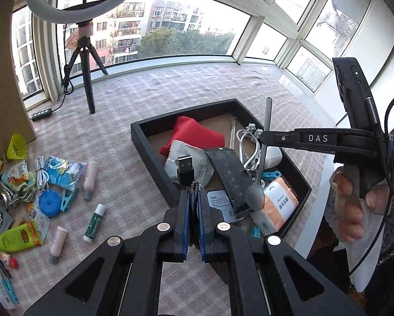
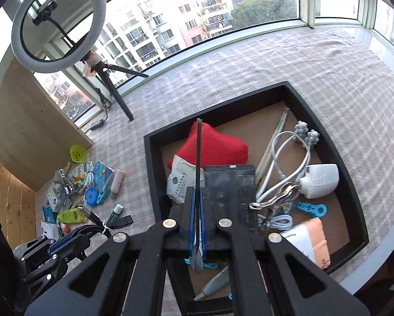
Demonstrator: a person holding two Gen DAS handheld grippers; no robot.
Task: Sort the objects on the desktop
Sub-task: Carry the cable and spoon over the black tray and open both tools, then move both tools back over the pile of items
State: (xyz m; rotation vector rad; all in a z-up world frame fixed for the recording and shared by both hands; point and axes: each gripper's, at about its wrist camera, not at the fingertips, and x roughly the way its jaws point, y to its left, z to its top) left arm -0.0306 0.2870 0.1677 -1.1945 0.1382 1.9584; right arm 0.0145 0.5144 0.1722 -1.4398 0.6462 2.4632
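The left gripper (image 1: 194, 188) has its two blue pads pressed together on a black USB cable (image 1: 185, 169), whose metal plug stands up just above the fingertips. It hangs over the near-left wall of the black tray (image 1: 146, 148), at the border between the tray and the checked cloth (image 1: 123, 100).

The right gripper (image 2: 198, 196) is clamped on a metal spoon (image 1: 260, 176). In the right wrist view the handle runs straight up between the pads and the bowl hangs below them. In the left wrist view the spoon is held near the middle of its handle, bowl downward, above the right part of the tray, over the orange-and-white packet (image 1: 278, 205).

The tray is quite full: a red pouch (image 2: 218, 148), a white paper bag (image 2: 181, 181), a dark flat box (image 2: 231, 192), a white cable (image 2: 283, 163), a white device (image 2: 320, 180) and a blue clip (image 2: 312, 208). Bare brown floor shows mostly in its far corner and along its right side.

On the cloth to the left of the tray lie the loose things, well apart from it: a green glue stick (image 1: 94, 222), two pink tubes (image 1: 89, 180), a blue round lid (image 1: 49, 202) and a yellow-green shuttlecock (image 1: 16, 147). Between this group and the tray wall the cloth is open. Beyond the tray the cloth runs bare to the window sill, where a tripod (image 1: 87, 79) with a ring light (image 2: 57, 23) stands at the far left.
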